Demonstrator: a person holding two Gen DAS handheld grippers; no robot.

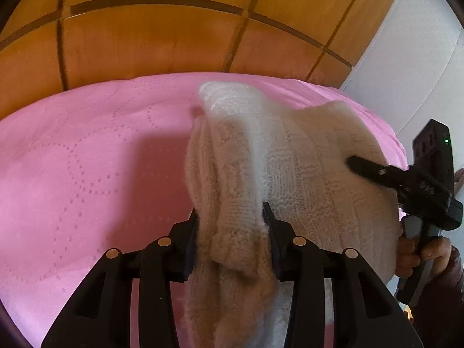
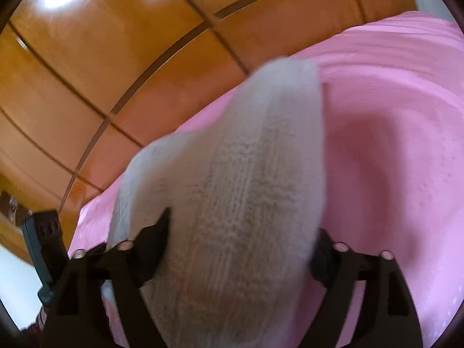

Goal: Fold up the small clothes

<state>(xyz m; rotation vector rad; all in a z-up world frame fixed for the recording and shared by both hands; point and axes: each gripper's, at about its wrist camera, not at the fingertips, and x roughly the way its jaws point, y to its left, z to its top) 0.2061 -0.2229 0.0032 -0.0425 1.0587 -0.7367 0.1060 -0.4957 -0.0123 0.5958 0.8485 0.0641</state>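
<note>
A cream knitted garment (image 1: 290,162) hangs lifted above the pink quilted bedspread (image 1: 87,159). My left gripper (image 1: 232,217) is shut on a bunched edge of it, which drapes down between the fingers. My right gripper (image 1: 352,162) shows at the right of the left wrist view, held by a hand, its finger pressed into the knit. In the right wrist view the garment (image 2: 237,179) fills the middle and the right gripper (image 2: 240,226) is shut on it. The bedspread (image 2: 406,133) lies behind it.
A glossy wooden panelled wardrobe (image 1: 174,37) stands behind the bed, also in the right wrist view (image 2: 101,66). A white wall (image 1: 411,43) is at the right. The left gripper's body (image 2: 43,255) shows at the lower left of the right wrist view.
</note>
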